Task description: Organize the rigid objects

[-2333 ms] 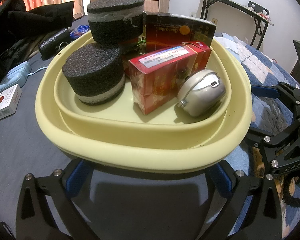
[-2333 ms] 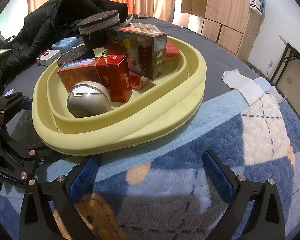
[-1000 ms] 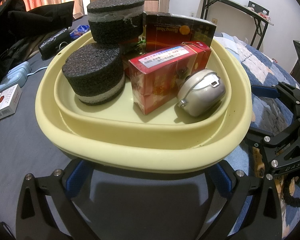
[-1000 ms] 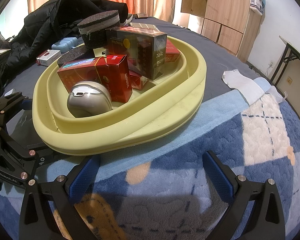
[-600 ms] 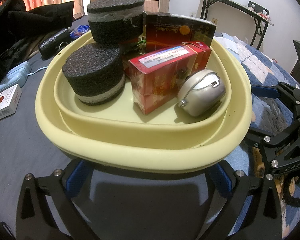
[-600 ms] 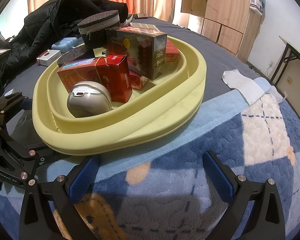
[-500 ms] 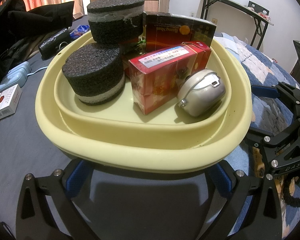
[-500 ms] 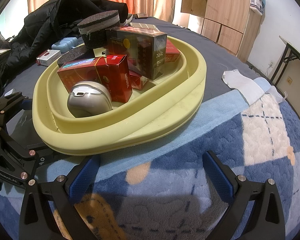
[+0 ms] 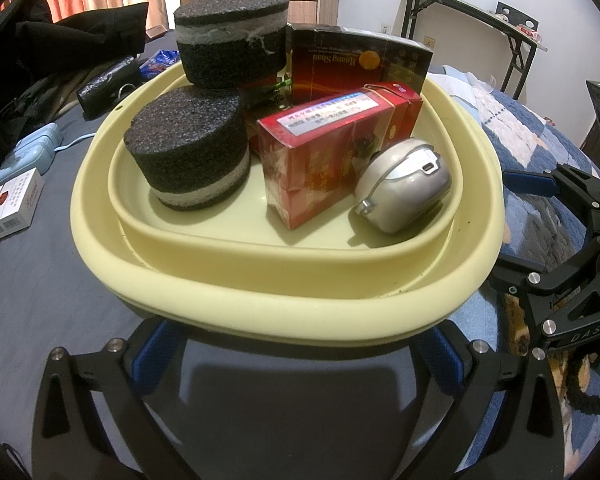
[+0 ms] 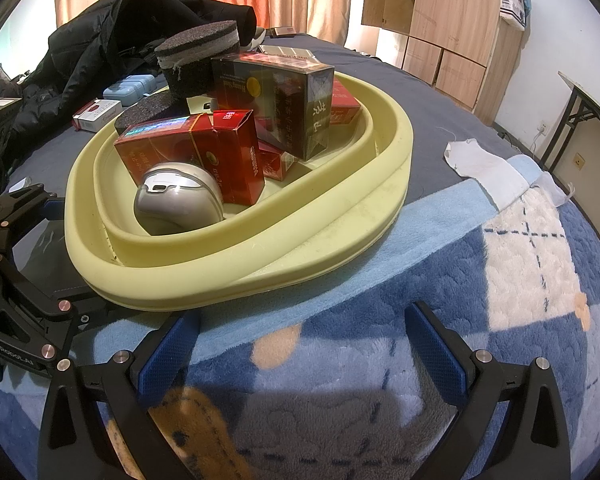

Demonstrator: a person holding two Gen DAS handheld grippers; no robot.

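Note:
A pale yellow basin (image 9: 284, 304) (image 10: 260, 256) sits on the bed. It holds two black foam discs (image 9: 188, 152), one stacked higher (image 9: 232, 36), a red carton (image 9: 332, 152) (image 10: 188, 152), a dark box (image 9: 356, 64) (image 10: 276, 96) and a silver mouse-shaped gadget (image 9: 404, 192) (image 10: 180, 204). My left gripper (image 9: 296, 352) is open and empty, its fingers just below the basin's near rim. My right gripper (image 10: 300, 344) is open and empty over the blue blanket, just short of the basin.
A white and red cigarette pack (image 9: 12, 208) (image 10: 98, 114) and a light blue case (image 9: 28, 152) lie on the grey sheet left of the basin. A black jacket (image 10: 112, 40) is heaped behind. A white sock (image 10: 488, 172) lies on the right.

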